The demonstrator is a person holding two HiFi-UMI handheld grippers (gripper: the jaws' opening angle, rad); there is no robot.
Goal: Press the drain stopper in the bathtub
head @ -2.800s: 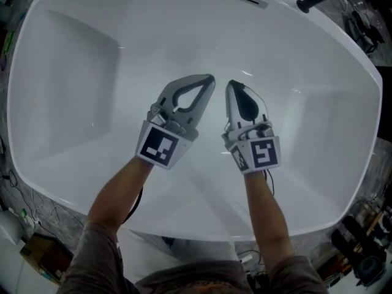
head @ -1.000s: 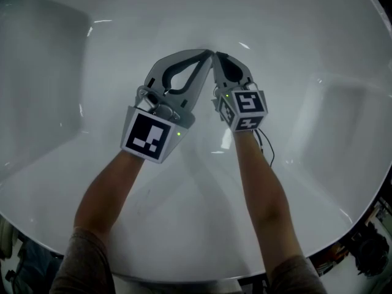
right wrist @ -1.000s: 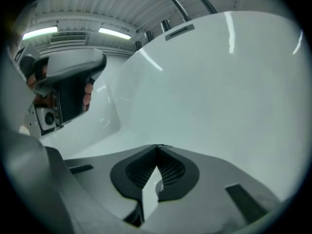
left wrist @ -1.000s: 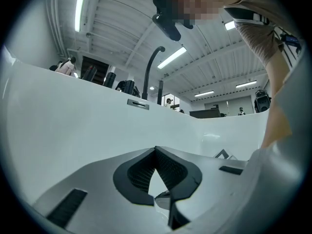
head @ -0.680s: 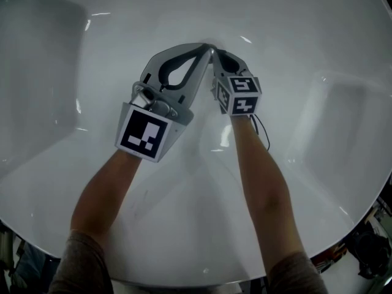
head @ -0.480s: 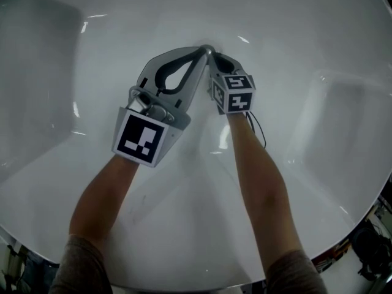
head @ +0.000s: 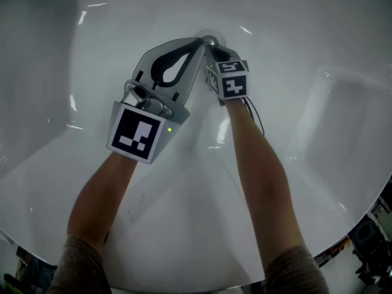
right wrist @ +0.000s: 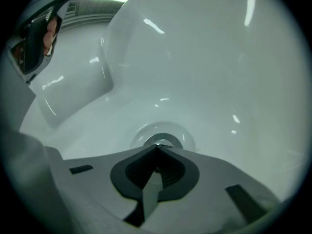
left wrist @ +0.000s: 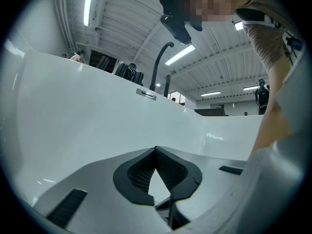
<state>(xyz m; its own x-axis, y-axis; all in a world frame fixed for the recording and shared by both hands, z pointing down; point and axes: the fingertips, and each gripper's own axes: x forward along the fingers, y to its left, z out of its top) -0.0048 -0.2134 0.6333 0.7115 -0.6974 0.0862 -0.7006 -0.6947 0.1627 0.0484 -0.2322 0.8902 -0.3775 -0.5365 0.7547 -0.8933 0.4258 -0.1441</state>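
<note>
Right gripper, jaws pressed together, tip apparently touching the stopper in the floor of the tub. Left gripper, jaws likewise together and empty, beside it. Risk: an off-centre push makes the tip skid off the smooth cap.

One bathtub, one drain stopper, two hand-held grippers (left, right)

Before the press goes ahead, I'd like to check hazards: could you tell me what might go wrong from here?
1. The right gripper, jaws shut, aims its narrow tip at the near edge of the drain stopper; pressed off-centre, it may skid off the shiny metal.
2. The left gripper, also shut, crowds the same spot; the tips could collide or scrape the glossy bathtub.
</note>
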